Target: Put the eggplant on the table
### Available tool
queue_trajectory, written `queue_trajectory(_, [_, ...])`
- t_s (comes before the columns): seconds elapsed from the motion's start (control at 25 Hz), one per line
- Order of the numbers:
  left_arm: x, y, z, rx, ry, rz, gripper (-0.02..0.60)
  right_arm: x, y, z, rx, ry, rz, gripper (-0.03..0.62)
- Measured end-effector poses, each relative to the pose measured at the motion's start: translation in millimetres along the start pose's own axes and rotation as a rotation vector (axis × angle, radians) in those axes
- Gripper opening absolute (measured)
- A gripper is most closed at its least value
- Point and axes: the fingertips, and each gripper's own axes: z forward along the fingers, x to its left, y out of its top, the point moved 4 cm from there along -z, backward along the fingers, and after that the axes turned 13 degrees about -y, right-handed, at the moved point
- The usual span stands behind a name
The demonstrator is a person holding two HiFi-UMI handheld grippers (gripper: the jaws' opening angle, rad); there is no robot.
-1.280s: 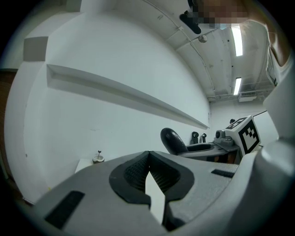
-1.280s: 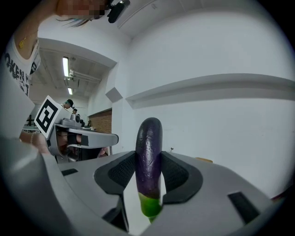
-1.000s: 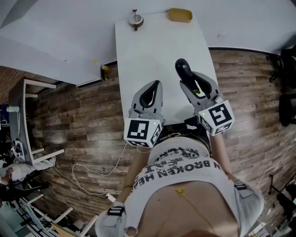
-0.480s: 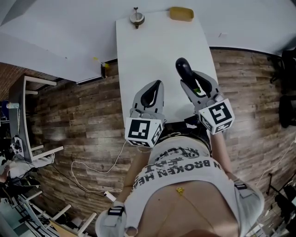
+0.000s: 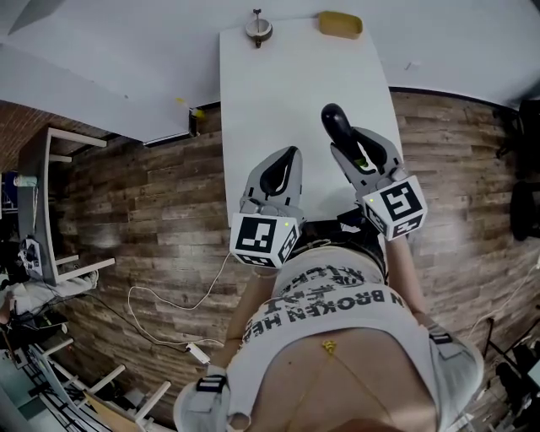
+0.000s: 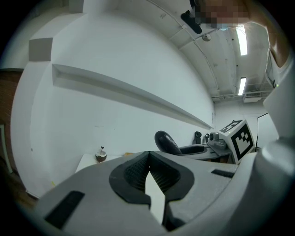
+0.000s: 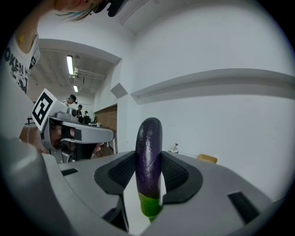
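A dark purple eggplant [image 7: 148,143] with a green stem end stands upright between the pads of my right gripper [image 7: 148,161], which is shut on it. In the head view the eggplant [image 5: 336,125] sticks out past the right gripper [image 5: 344,150] above the near right part of the long white table [image 5: 278,93]. My left gripper [image 5: 291,153] hovers beside it over the table's near end. Its pads [image 6: 138,173] meet at the tips with nothing between them. The left gripper view also catches the eggplant [image 6: 167,142] to its right.
At the table's far end sit a small round dish with a stem [image 5: 258,29] and a yellow object [image 5: 340,23]. A white wall runs behind. On the wooden floor to the left lie cables [image 5: 169,312], and a white frame [image 5: 51,211] stands there.
Both grippers and the eggplant keep their places. Only the head view has drifted slightly, shifting the table a little to the right in the picture.
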Motion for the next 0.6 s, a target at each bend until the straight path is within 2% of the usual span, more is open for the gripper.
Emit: queue_trajectory(0.6, [2.0,-5.6,-11.8,0.010,0.023,-0.018,-0.002,11.4,-29.5,20.1,0.091,0.036,-0.056,0.174])
